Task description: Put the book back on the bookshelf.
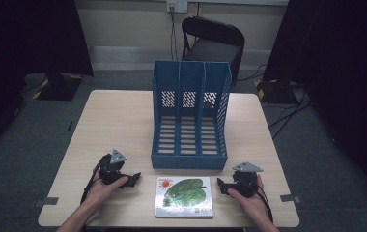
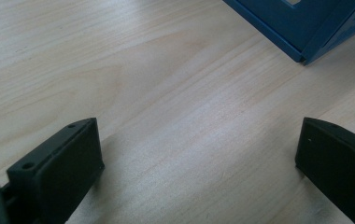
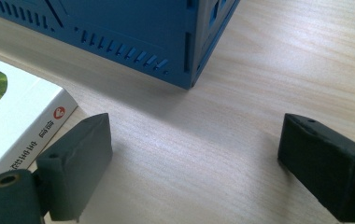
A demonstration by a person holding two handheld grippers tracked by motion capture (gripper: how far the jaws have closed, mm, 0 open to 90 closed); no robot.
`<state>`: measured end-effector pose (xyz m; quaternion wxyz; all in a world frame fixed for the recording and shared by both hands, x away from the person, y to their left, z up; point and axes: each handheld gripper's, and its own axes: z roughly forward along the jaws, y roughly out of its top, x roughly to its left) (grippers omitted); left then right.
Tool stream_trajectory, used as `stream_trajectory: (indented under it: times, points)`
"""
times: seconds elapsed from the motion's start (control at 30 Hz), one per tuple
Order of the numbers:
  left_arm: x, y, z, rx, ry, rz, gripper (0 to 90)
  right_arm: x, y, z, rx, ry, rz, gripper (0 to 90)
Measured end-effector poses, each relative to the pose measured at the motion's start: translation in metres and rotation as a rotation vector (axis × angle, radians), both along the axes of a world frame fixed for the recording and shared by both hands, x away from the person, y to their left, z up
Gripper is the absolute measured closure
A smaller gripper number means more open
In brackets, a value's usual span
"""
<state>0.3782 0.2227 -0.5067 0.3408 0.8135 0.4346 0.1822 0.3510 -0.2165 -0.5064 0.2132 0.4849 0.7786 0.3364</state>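
On the light wooden bench [image 1: 123,121] lies a flat white book with a large green leaf and a small red sun on its cover [image 1: 184,197]. It rests near the front edge of the bench, just in front of the blue plastic file rack with three compartments [image 1: 190,116], and between the two hands. The rack stands upright in the middle of the bench, its open side toward the person, and its compartments hold nothing.

The left gripper [image 1: 132,180] is held in the person's left hand [image 1: 105,186] to the left of the book, near it but not touching. In the left gripper view its two black jaws stand wide apart over bare wood, with nothing between them, and one corner of the blue rack [image 2: 306,28] shows at the top right.

The right gripper [image 1: 222,186] is held in the right hand [image 1: 249,193] just to the right of the book. In the right gripper view its jaws are also spread wide and hold nothing; the left jaw stands just beside the edge of the book [image 3: 21,121], and I cannot tell if it touches.

On the white spine of the book there is a small round red logo and a line of dark characters, which look like Chinese, but they are too small and tilted to read. Small writing near the sun on the cover is blurred in the high view. The rack [image 3: 119,32] carries no readable label, only rows of slots.

Behind the bench stands a black folding chair [image 1: 214,41] against the wall.
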Motion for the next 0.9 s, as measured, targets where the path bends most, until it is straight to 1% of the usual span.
stream_trajectory:
  times: [0.03, 0.07, 0.13, 0.2, 0.27, 0.33, 0.37, 0.47, 0.5, 0.57, 0.63, 0.67, 0.7, 0.73, 0.77, 0.83, 0.87, 0.9]
  points:
    - [0.0, 0.0, 0.001, -0.001, 0.002, 0.002, 1.1, 0.0, 0.0, 0.0, 0.0, -0.001, 0.0, 9.2]
    - [0.0, 0.001, 0.002, 0.0, 0.0, 0.0, 3.7, -0.001, 0.0, 0.0, 0.001, 0.001, -0.009, 9.2]
    - [-0.001, 0.001, 0.003, -0.012, -0.004, 0.012, 10.6, -0.001, 0.001, 0.0, 0.0, 0.0, -0.02, 9.5]
    - [0.0, 0.002, 0.003, -0.01, -0.003, 0.012, 13.0, 0.0, 0.001, 0.001, -0.001, 0.008, -0.015, 9.7]
    - [-0.001, 0.002, 0.004, -0.017, 0.002, 0.015, 15.9, 0.0, 0.0, 0.002, 0.001, 0.015, -0.02, 13.2]
    - [-0.001, 0.002, 0.005, -0.018, 0.004, 0.014, 15.7, 0.0, 0.001, 0.003, 0.005, 0.019, -0.018, 13.2]
    - [-0.001, 0.001, 0.006, -0.022, 0.012, 0.009, 16.4, 0.001, 0.001, 0.004, 0.003, 0.024, -0.009, 15.6]
    - [-0.003, 0.0, 0.009, -0.037, 0.031, -0.006, 17.9, 0.001, 0.0, 0.009, 0.037, 0.014, -0.017, 16.8]
    - [-0.005, 0.0, 0.011, -0.05, 0.035, -0.01, 18.1, 0.001, 0.0, 0.01, 0.043, 0.014, -0.016, 17.8]
    - [-0.009, 0.0, 0.016, -0.071, 0.03, -0.024, 19.3, -0.001, 0.0, 0.014, 0.059, 0.015, -0.01, 20.0]
    - [-0.013, -0.001, 0.02, -0.076, 0.023, -0.039, 21.4, -0.005, 0.001, 0.02, 0.067, -0.004, 0.007, 24.6]
    - [-0.016, -0.002, 0.023, -0.091, 0.02, -0.048, 21.6, -0.007, 0.002, 0.023, 0.076, -0.014, 0.015, 25.4]
    - [-0.016, -0.002, 0.023, -0.091, 0.02, -0.048, 22.6, -0.007, 0.002, 0.023, 0.076, -0.014, 0.015, 25.4]
    - [-0.018, -0.003, 0.025, -0.11, 0.019, -0.048, 22.6, -0.01, 0.004, 0.025, 0.093, -0.013, 0.029, 26.7]
    - [-0.021, -0.004, 0.028, -0.125, 0.026, -0.066, 24.6, -0.016, 0.007, 0.028, 0.107, -0.013, 0.05, 27.9]
    - [-0.024, -0.007, 0.03, -0.13, 0.024, -0.085, 26.0, -0.021, 0.012, 0.03, 0.095, -0.017, 0.09, 29.7]
    - [-0.025, -0.009, 0.032, -0.138, 0.022, -0.097, 27.9, -0.024, 0.015, 0.031, 0.098, -0.023, 0.106, 32.7]
    - [-0.026, -0.012, 0.033, -0.135, 0.022, -0.114, 29.3, -0.026, 0.017, 0.033, 0.101, -0.026, 0.134, 37.8]
